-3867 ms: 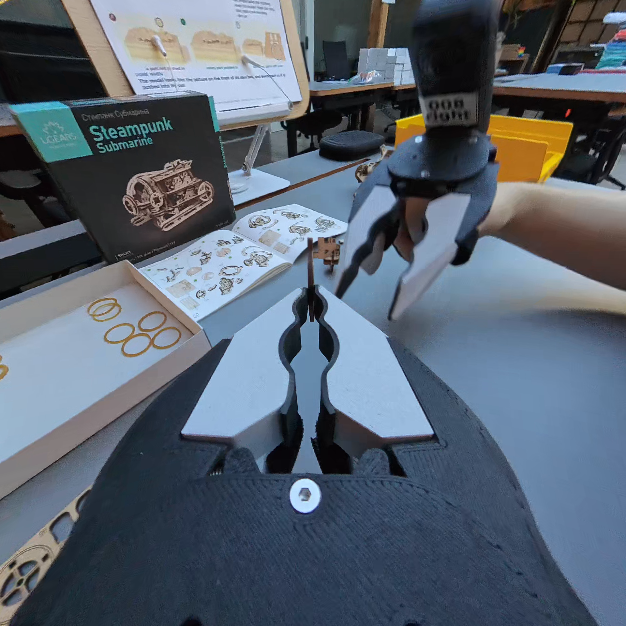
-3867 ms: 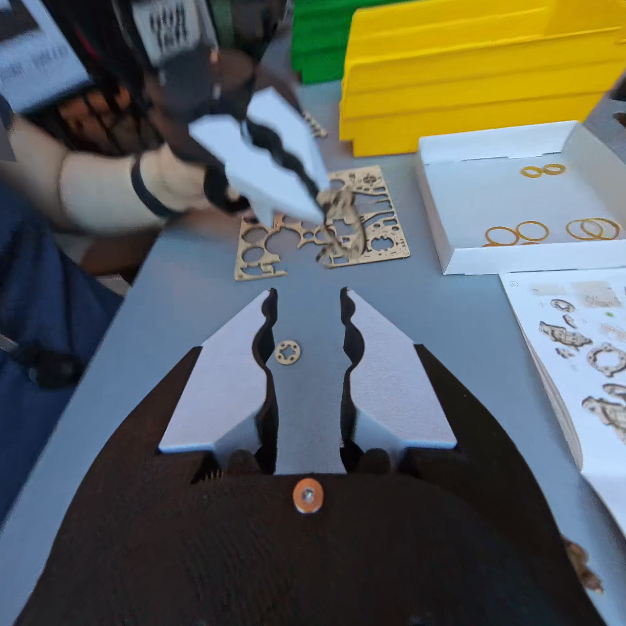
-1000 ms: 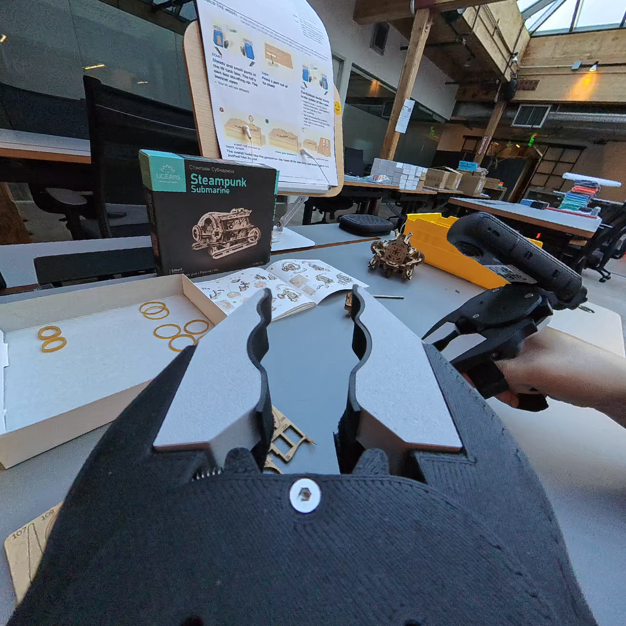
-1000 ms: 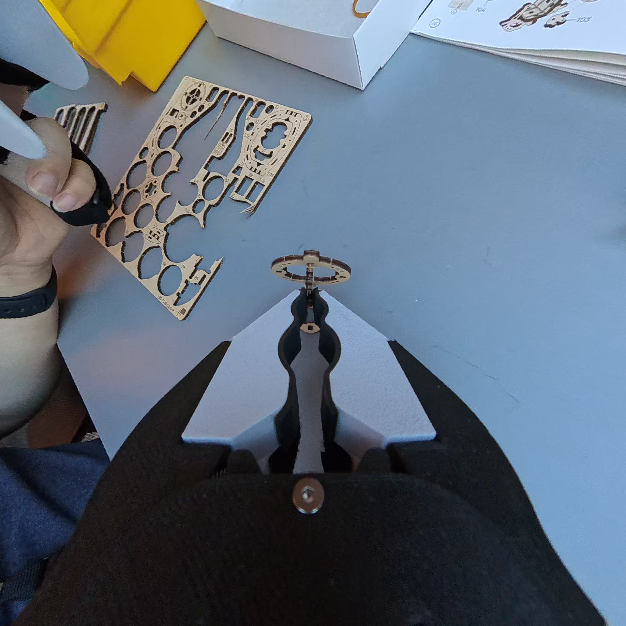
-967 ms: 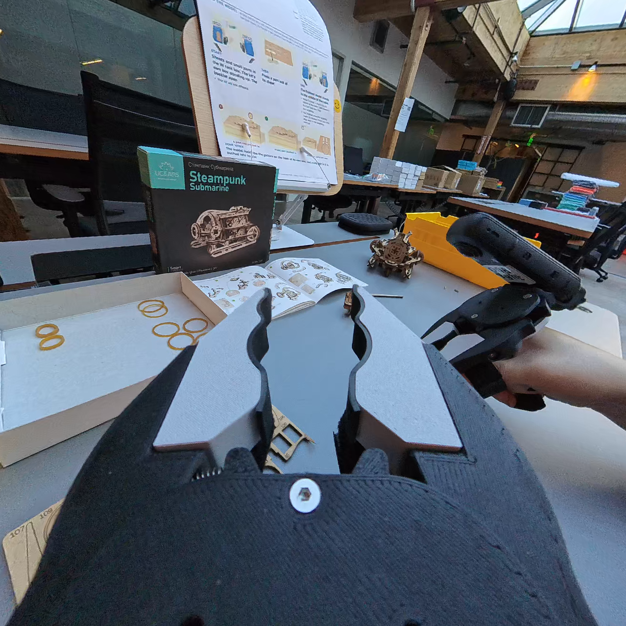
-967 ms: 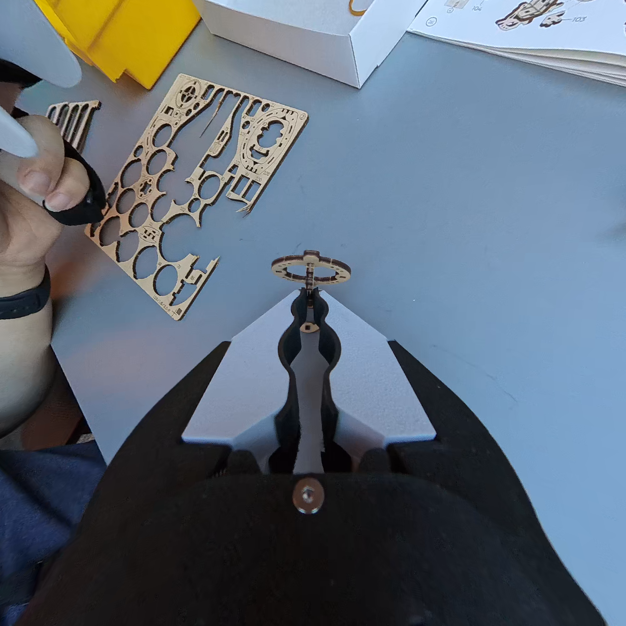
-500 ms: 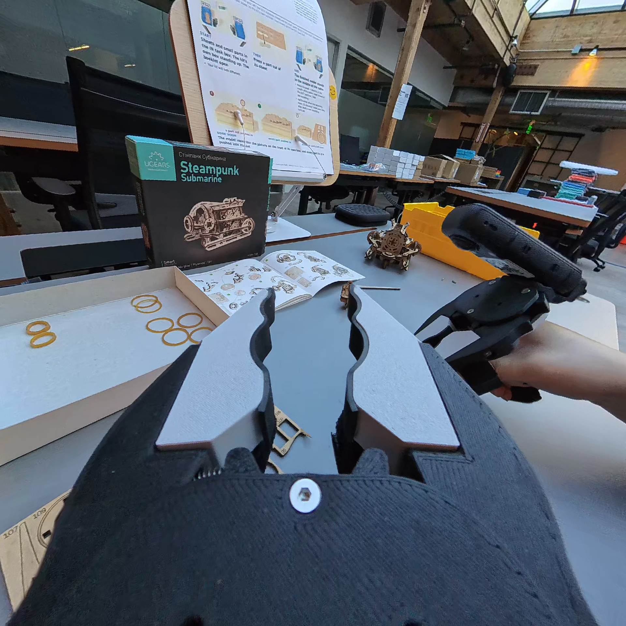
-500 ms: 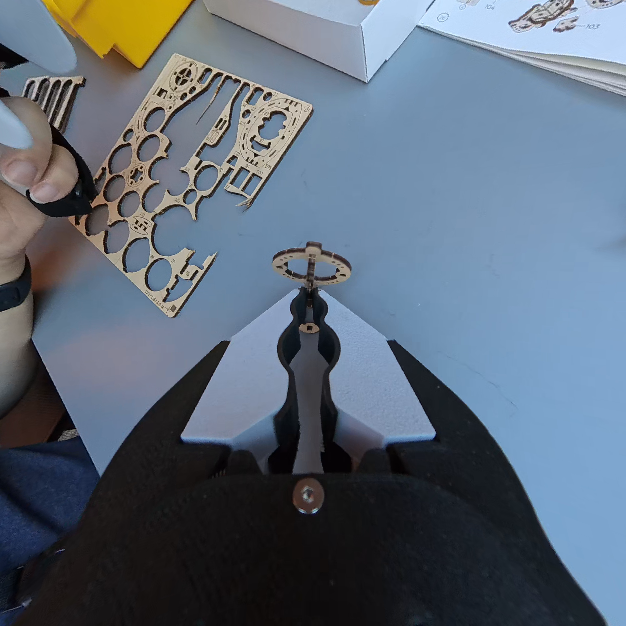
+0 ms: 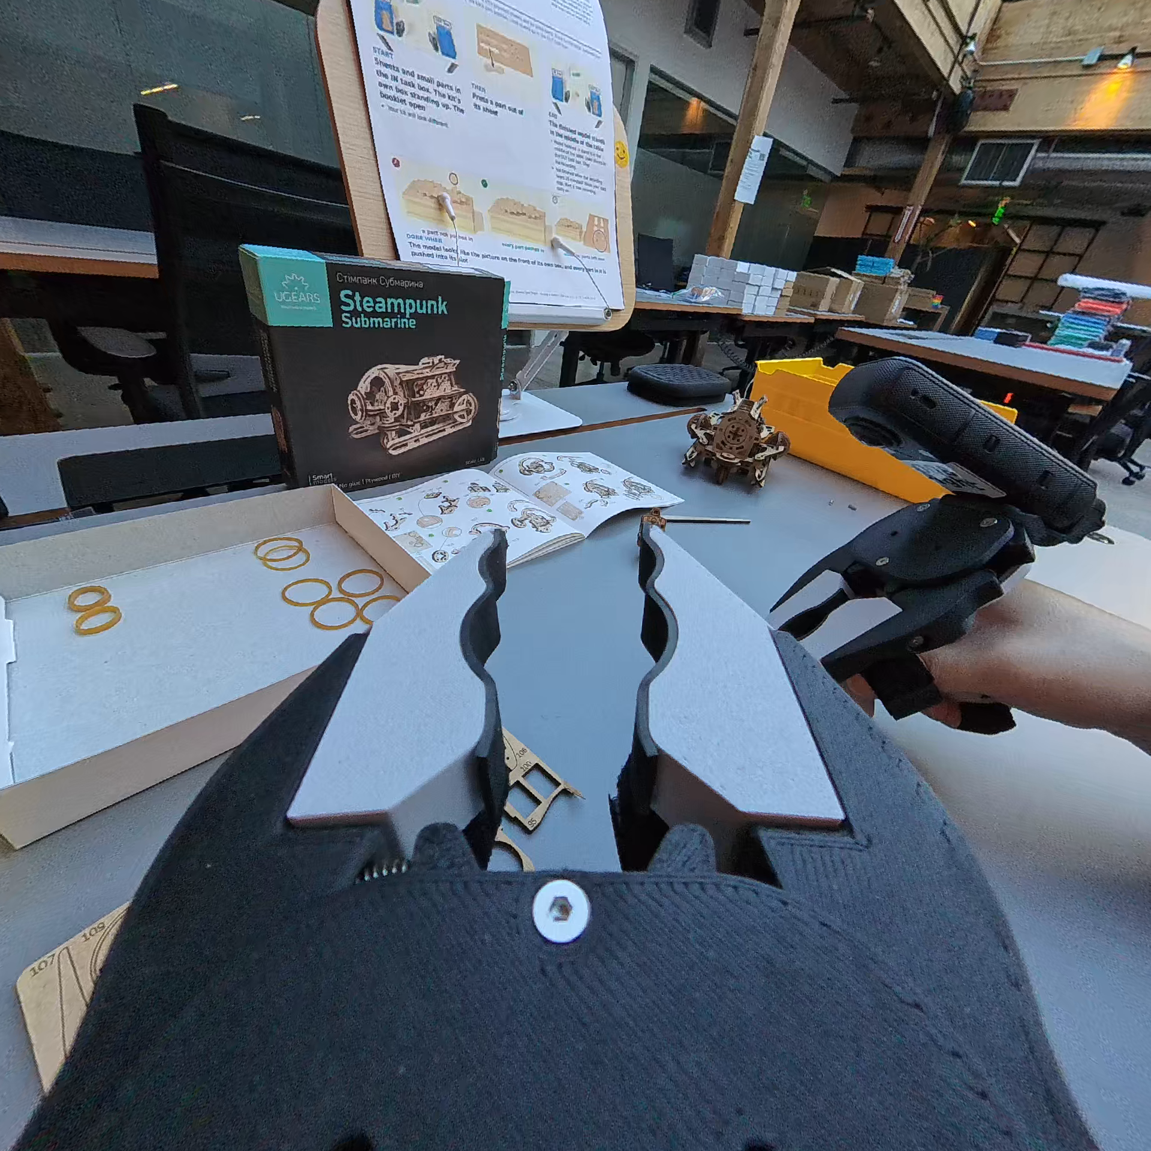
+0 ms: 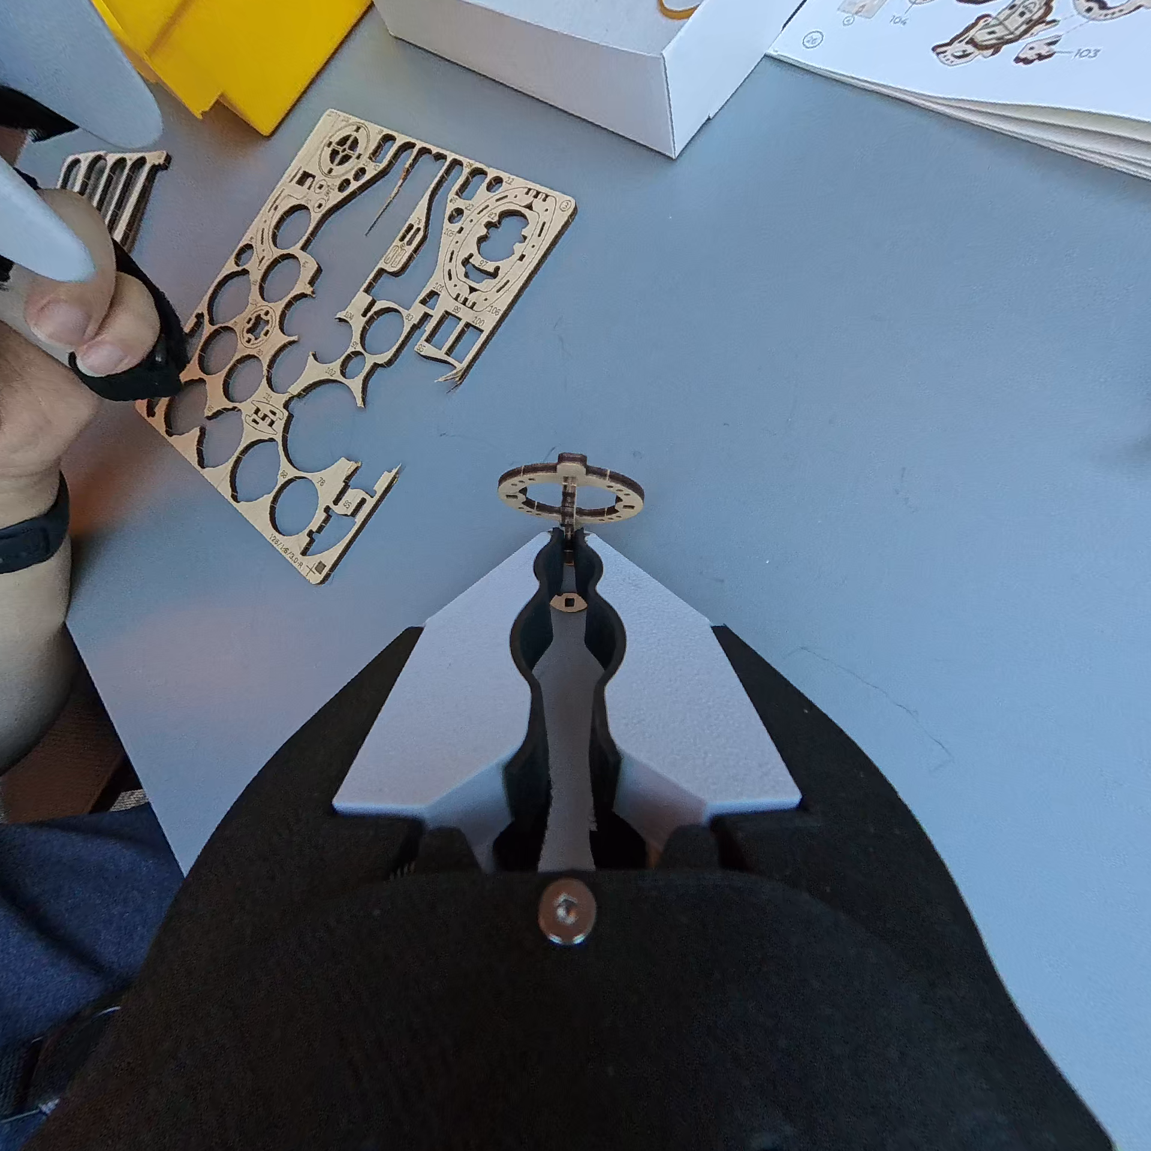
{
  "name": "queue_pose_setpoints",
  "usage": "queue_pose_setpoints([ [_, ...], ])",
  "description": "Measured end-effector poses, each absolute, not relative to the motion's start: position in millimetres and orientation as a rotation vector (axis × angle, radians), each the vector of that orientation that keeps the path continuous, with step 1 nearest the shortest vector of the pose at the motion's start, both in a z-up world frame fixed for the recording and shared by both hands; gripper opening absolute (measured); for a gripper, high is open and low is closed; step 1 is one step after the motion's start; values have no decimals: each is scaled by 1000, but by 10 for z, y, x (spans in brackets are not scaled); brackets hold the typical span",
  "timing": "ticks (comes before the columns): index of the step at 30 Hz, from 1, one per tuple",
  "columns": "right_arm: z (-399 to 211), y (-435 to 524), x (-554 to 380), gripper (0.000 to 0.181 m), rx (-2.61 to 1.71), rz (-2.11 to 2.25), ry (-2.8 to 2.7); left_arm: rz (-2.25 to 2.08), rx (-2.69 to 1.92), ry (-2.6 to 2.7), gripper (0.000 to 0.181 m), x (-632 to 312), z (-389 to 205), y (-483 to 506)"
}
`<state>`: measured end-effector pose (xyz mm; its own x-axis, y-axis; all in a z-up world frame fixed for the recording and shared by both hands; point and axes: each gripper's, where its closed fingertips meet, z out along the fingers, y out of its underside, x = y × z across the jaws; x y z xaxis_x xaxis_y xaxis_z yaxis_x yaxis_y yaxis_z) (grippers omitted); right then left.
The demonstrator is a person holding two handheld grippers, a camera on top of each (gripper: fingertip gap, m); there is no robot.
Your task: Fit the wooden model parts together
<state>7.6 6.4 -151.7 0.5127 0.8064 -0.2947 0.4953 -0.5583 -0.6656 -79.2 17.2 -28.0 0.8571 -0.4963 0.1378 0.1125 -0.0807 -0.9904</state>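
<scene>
My right gripper (image 10: 568, 540) is shut on the stem of a small wooden ring part (image 10: 570, 495) and holds it level above the grey table (image 10: 841, 405). It also shows in the left wrist view (image 9: 803, 635), held in a hand at the right. My left gripper (image 9: 570, 542) is open and empty, low over the table. Its pale fingers (image 10: 68, 99) show at the top left of the right wrist view. A punched-out wooden sheet (image 10: 374, 336) lies left of the ring part. One corner of a wooden sheet (image 9: 529, 785) shows under my left gripper.
A partly built wooden model (image 9: 735, 439) stands at the back beside a yellow bin (image 9: 828, 436). An open booklet (image 9: 517, 498), the kit box (image 9: 380, 367) and a white tray (image 9: 156, 660) with rubber bands lie to the left. A small wooden piece (image 9: 654, 517) lies past my fingertips. There is about 15 centimetres between the tips of the two grippers.
Since 3.9 s ago my left gripper has opened and let go of its thin wooden part, and my right gripper has shut on the ring part. In the last second both barely drifted.
</scene>
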Motion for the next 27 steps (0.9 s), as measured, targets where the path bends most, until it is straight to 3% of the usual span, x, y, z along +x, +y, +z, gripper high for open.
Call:
queue_pose_setpoints([
  [1, -1516, 67, 78, 1, -2248, 810, -1062, -520, -1579, 312, 41, -786, -282, 171],
  [27, -1472, 50, 57, 1, -2187, 801, -1140, -435, -1614, 368, 43, -741, -373, 195],
])
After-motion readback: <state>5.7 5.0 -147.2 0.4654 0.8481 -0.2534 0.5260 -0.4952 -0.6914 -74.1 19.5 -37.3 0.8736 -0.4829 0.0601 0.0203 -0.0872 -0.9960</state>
